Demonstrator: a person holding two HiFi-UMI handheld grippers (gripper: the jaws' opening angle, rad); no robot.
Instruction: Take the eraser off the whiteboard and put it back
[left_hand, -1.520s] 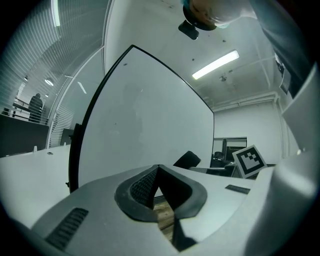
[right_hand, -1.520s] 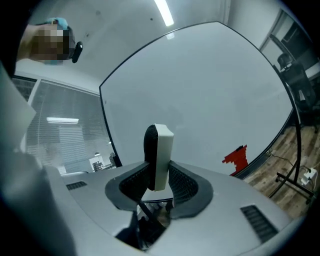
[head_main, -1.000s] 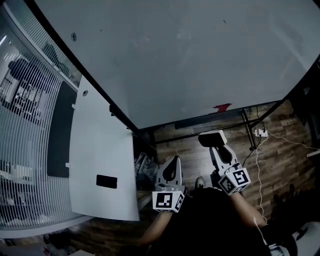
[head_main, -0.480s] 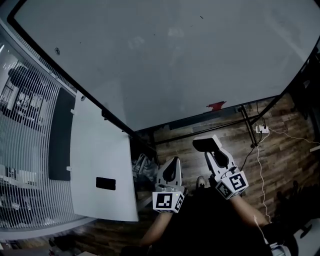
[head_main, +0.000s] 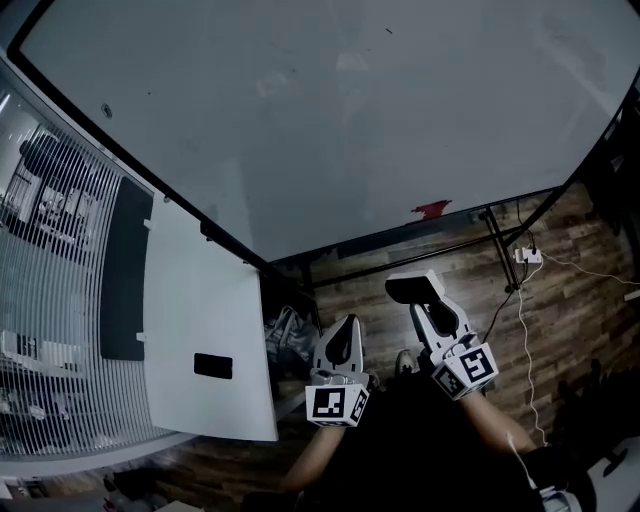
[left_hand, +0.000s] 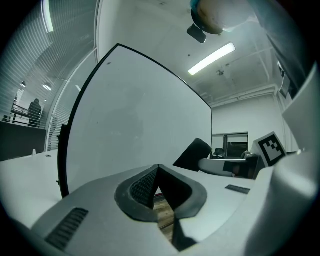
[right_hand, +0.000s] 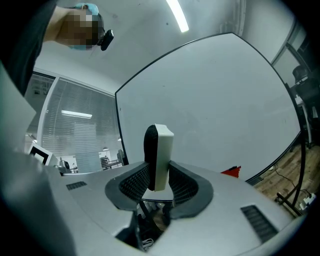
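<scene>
Slightly more of the whiteboard's (head_main: 350, 120) upper left corner shows in the head view than a second ago, and the eraser (head_main: 415, 288) sits a touch lower and further left in that view. The left gripper (head_main: 342, 328) appears in the same spot as before.

Nearest, at the bottom of the head view, is the person's dark clothing, with both forearms reaching forward. Each arm ends in a grey gripper carrying a cube with square markers. Both grippers point level toward the board.

The left gripper's jaws are pressed together at their tips and carry nothing. Its own view shows only a sliver of wooden floor (head_main: 560, 290) through the gap behind the tips.

The right gripper (head_main: 428, 310) is clamped on the eraser. In the right gripper view the eraser stands upright on its edge between the ribbed pads, its dark felt face on the left and its white back on the right. It is held in the air, away from the whiteboard and not touching it.

Beyond the grippers lies the floor, with a white cable (head_main: 520, 320) trailing across it on the right. Black stand bars (head_main: 400, 268) run beneath the board.

The large whiteboard fills the upper part of the head view. A small red object (head_main: 432, 209) sits at its lower edge.

To the left stands a white panel (head_main: 205, 300), and past it a glass wall with blinds (head_main: 50, 300).
</scene>
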